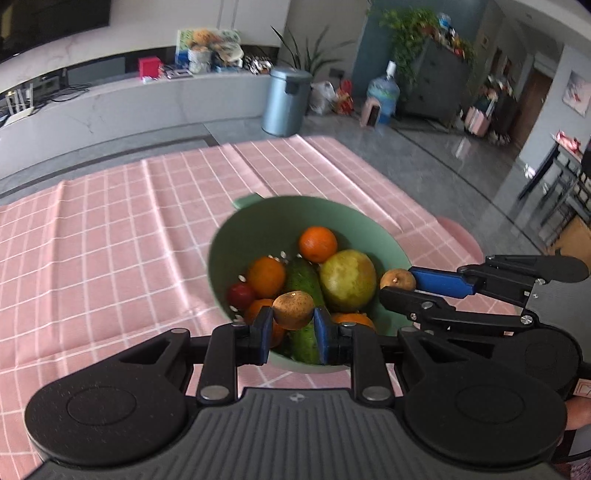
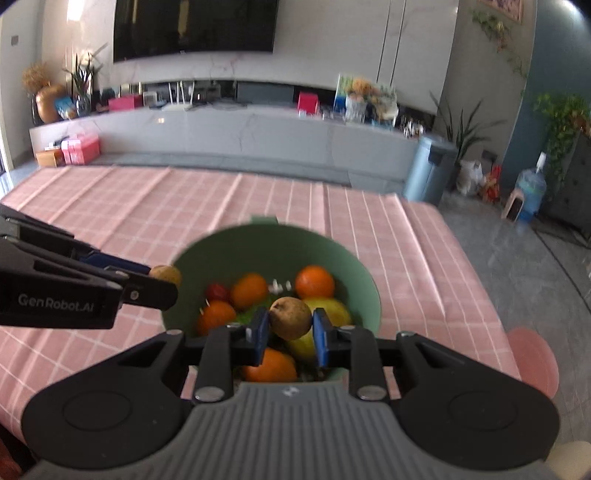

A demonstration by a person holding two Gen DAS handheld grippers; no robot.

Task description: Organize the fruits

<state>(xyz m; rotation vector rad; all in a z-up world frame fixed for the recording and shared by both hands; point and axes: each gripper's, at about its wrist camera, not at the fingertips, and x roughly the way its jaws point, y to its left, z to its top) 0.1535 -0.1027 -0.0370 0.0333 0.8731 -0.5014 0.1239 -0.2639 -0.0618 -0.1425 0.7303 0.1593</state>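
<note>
Left gripper (image 1: 293,330) clamps a brown fruit (image 1: 293,309), long axis across the pads, over the green bowl (image 1: 258,218) on the bench (image 1: 110,229). Right gripper (image 2: 290,334) pinches a second one (image 2: 290,318), stem end up, both angled down.

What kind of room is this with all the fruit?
Probably a home living and dining room. A big dark TV hangs on the wall above a long low cabinet, houseplants stand in the corner, and the green bowl of fruit sits on a table with a pink checked tablecloth.
</note>
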